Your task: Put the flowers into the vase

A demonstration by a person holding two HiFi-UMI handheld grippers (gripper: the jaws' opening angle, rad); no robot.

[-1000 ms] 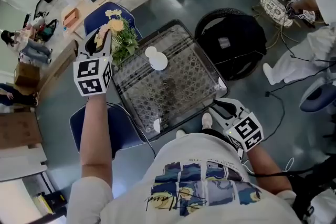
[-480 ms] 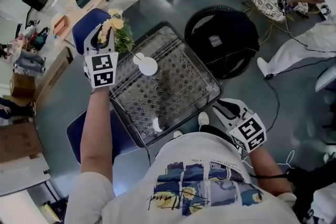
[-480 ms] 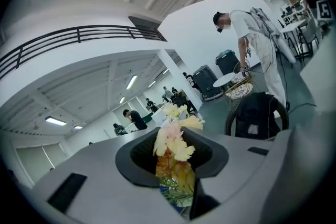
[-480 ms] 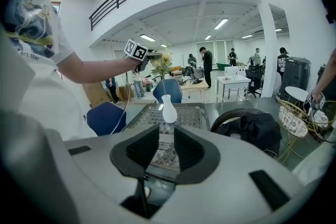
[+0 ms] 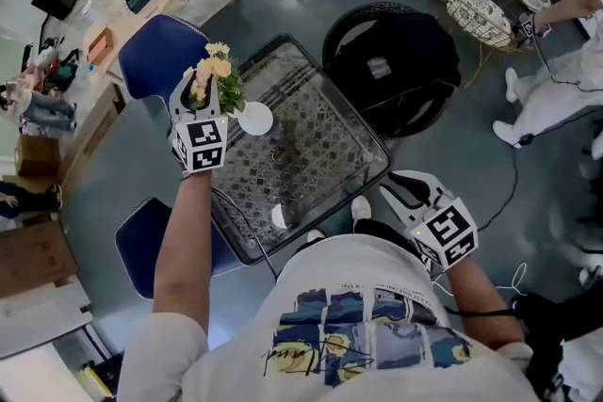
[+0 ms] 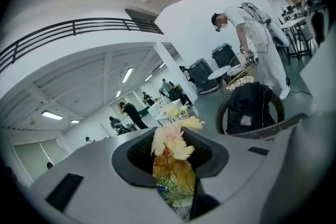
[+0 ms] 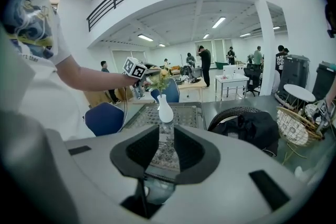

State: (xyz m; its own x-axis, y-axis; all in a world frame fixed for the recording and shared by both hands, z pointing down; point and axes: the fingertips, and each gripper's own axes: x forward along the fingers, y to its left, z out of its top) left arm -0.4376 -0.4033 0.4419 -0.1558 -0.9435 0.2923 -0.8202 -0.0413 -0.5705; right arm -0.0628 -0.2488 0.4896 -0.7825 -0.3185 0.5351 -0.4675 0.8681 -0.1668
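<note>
The left tool [image 5: 202, 88] grips the flowers [image 5: 219, 68] roughly upright, just left of and above the vase [image 5: 254, 118] on the worktop [image 5: 320, 138], far nearer than the narrowly parted, empty right tool [image 5: 403, 191].

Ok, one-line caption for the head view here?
Left tongs hold the flowers near the white vase on the patterned table; right tongs hang open.

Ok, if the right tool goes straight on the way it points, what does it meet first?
Probably the patterned table top, near its edge; the white vase stands further along that line. Depth is unclear.
</note>
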